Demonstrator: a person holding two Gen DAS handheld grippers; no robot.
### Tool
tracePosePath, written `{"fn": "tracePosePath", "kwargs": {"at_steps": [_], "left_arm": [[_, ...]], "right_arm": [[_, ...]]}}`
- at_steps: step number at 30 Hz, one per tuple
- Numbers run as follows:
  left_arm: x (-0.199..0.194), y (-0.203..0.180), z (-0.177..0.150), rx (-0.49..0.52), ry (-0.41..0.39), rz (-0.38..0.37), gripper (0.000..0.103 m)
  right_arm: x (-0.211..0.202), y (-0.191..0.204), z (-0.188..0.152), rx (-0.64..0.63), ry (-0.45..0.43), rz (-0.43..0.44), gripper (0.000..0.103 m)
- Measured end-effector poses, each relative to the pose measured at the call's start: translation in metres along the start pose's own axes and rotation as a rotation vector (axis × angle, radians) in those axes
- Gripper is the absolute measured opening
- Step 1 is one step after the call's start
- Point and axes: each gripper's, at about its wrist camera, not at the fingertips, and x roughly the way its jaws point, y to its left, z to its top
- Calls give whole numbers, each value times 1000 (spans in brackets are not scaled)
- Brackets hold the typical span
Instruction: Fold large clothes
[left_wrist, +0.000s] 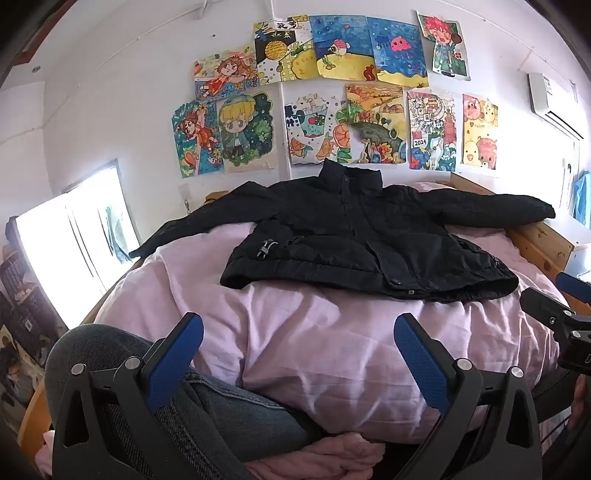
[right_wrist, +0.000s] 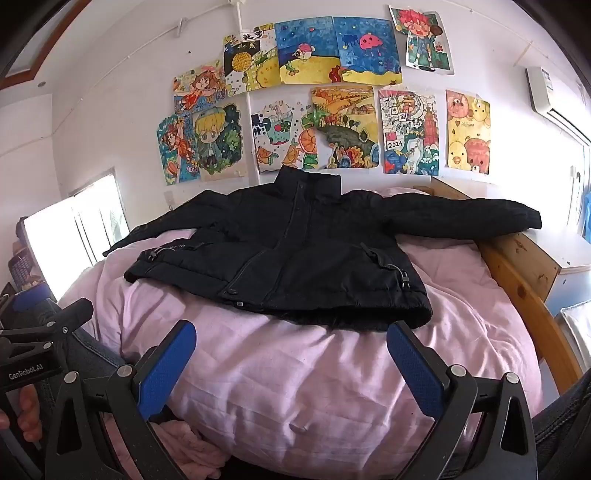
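A black jacket (left_wrist: 365, 240) lies front up across the far half of the bed (left_wrist: 332, 350), collar toward the wall (zip closed), both sleeves stretched out; the right sleeve (right_wrist: 476, 216) reaches over the bed's wooden side rail (right_wrist: 524, 291). The hem faces the near edge. The left gripper (left_wrist: 299, 354) is spread wide, holding nothing, above the pink cover. The right gripper (right_wrist: 291, 356) is likewise spread, empty, just short of the hem.

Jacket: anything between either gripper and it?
Nothing visible. The black jacket lies spread on the pink duvet; only bare duvet separates it from the open left gripper and open right gripper.
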Motion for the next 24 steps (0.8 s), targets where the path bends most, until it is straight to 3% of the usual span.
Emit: {"fn": "tracePosePath", "kwargs": {"at_steps": [24], "left_arm": [[-1,-3,-1,1,5,-8,101]], "right_arm": [[0,-2,0,7,2,4,103]]}}
